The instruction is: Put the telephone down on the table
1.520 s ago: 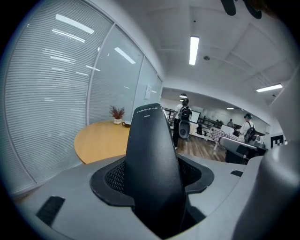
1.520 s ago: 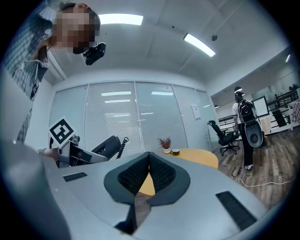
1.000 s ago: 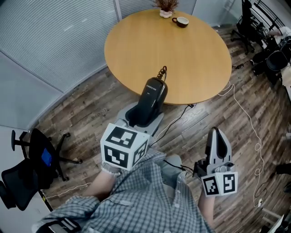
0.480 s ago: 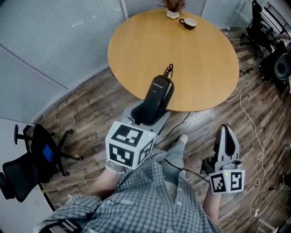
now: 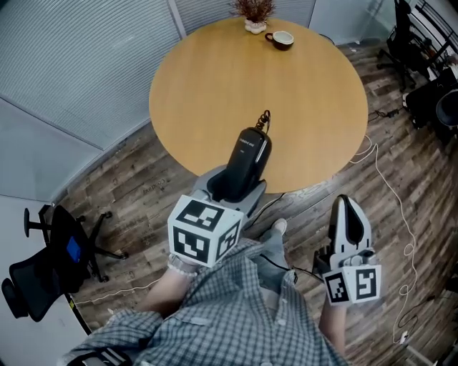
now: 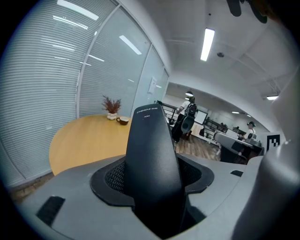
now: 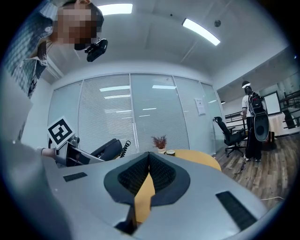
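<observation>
A black telephone handset (image 5: 245,161) with a coiled cord (image 5: 263,118) at its far end sticks up out of my left gripper (image 5: 232,187), whose jaws are shut on its lower end. It hangs over the near edge of the round wooden table (image 5: 215,78), apart from the tabletop. In the left gripper view the handset (image 6: 152,159) fills the gap between the pads. My right gripper (image 5: 348,214) hangs low at the right over the floor, jaw tips together and empty. From the right gripper view the handset (image 7: 108,149) shows at left.
A small potted plant (image 5: 252,13) and a cup (image 5: 280,39) stand at the table's far edge. Black office chairs (image 5: 43,257) stand on the wooden floor at left and far right. A white cable (image 5: 390,193) trails across the floor at right.
The left gripper with the handset has moved forward, from the table's near edge to a little over the tabletop. The right gripper stays low at the right.
</observation>
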The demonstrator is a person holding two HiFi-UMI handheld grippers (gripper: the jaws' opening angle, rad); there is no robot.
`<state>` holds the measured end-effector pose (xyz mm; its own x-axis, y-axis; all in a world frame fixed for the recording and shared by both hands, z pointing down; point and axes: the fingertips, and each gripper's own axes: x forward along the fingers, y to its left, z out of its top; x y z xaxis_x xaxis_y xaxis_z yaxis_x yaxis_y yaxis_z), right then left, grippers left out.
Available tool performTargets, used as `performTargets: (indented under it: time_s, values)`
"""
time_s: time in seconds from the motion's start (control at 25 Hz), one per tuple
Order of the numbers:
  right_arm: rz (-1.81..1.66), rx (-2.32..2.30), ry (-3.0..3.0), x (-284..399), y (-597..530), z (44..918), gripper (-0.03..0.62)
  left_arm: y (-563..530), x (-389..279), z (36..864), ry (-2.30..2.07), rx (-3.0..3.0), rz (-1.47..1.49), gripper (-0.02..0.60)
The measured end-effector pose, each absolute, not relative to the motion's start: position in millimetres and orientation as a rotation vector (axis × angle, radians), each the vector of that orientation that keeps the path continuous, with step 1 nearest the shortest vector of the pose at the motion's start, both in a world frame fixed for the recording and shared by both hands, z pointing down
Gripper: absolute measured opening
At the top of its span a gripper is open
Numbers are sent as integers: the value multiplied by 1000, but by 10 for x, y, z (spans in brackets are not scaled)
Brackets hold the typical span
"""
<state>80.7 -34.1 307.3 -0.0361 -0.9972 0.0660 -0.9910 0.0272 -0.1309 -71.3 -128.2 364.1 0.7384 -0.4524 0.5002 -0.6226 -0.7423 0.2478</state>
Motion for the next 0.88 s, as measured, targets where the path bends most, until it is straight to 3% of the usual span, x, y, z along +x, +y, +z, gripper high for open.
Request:
performTargets:
  time_s: [0.88]
  values:
    - [-372,-2126,2254,2248,-823,3442,9,-2354,1186,4163,-892,2447,698,279]
